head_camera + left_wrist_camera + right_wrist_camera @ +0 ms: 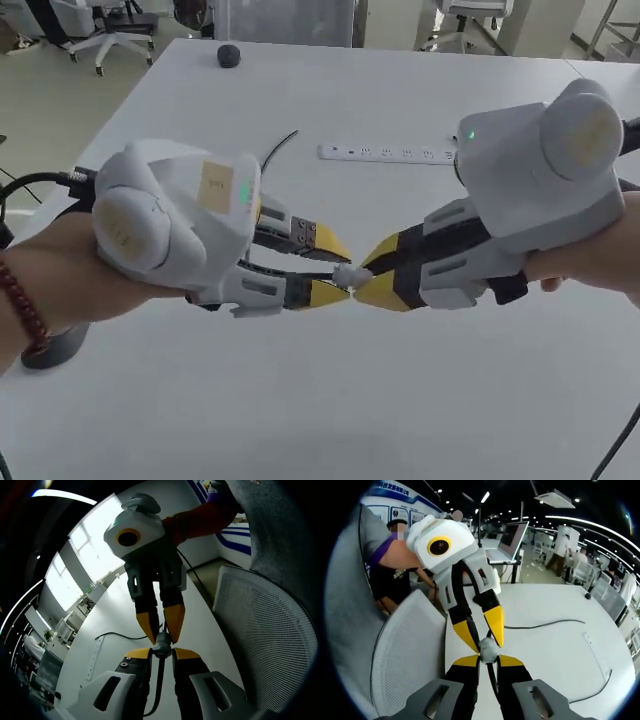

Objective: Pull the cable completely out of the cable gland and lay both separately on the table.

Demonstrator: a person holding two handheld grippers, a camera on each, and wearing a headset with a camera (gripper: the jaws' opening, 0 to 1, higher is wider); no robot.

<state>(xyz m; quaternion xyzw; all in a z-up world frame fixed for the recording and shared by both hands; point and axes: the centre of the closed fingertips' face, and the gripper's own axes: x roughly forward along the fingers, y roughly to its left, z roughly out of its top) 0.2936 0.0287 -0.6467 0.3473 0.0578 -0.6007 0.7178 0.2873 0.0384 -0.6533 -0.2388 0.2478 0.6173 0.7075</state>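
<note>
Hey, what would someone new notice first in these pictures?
Mid-picture in the head view, the left gripper and right gripper meet tip to tip above the white table, both pinching a small pale cable gland in yellow-tipped jaws. A black cable trails from it back between the left gripper's jaws; a white power strip lies behind.
</note>
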